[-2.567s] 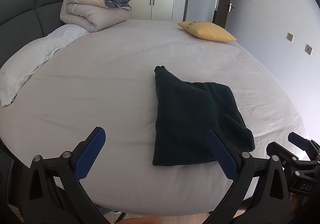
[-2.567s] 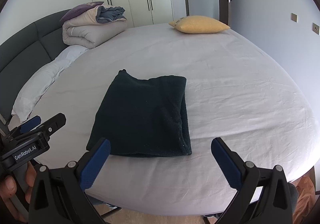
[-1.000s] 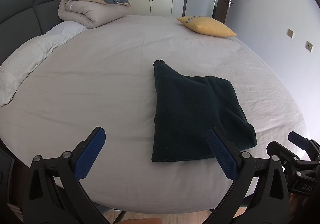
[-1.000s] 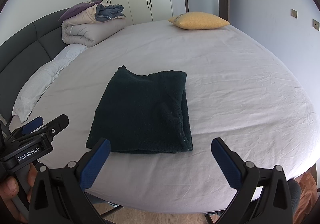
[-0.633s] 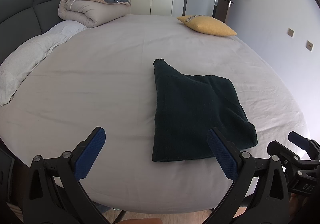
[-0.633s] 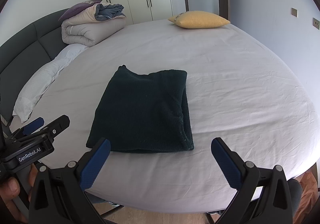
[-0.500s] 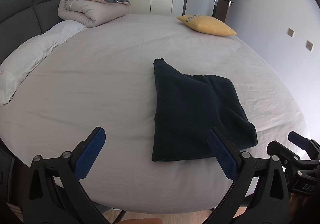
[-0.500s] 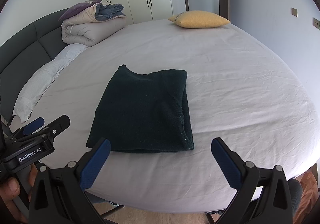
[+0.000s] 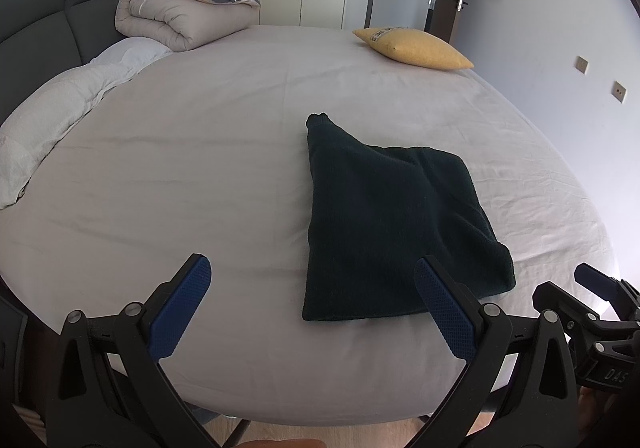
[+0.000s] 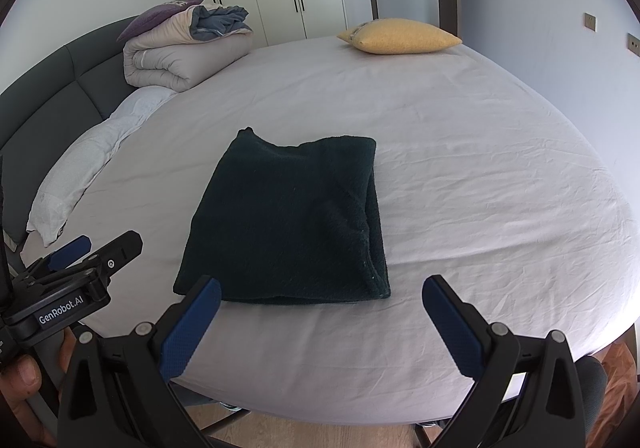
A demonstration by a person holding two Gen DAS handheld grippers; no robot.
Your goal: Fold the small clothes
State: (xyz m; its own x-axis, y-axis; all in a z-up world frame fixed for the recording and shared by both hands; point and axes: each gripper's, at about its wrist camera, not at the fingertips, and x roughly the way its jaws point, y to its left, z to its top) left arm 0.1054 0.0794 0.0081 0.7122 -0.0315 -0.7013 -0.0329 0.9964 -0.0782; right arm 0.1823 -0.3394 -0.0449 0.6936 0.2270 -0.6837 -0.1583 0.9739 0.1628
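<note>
Dark garment (image 9: 394, 224) lies folded flat on bed (image 9: 200, 151), near front edge, one narrow corner poking toward 12 o'clock. Left gripper (image 9: 310, 302) hovers over bed edge, fingers spread wide, grasping nothing; garment at 1 o'clock from it. Right gripper (image 10: 320, 322) likewise spread, empty, garment at 11 o'clock just ahead. Yellow pillow (image 9: 414, 47) at far 1 o'clock in left view. Rolled duvet (image 9: 180, 17) at 11 o'clock by headboard (image 9: 36, 27). White pillow (image 10: 88, 151) along left side.

Left tool (image 9: 312, 300) level with fingers spread wide and empty, right tool (image 10: 320, 312) beside it, likewise spread wide, gripping nothing
</note>
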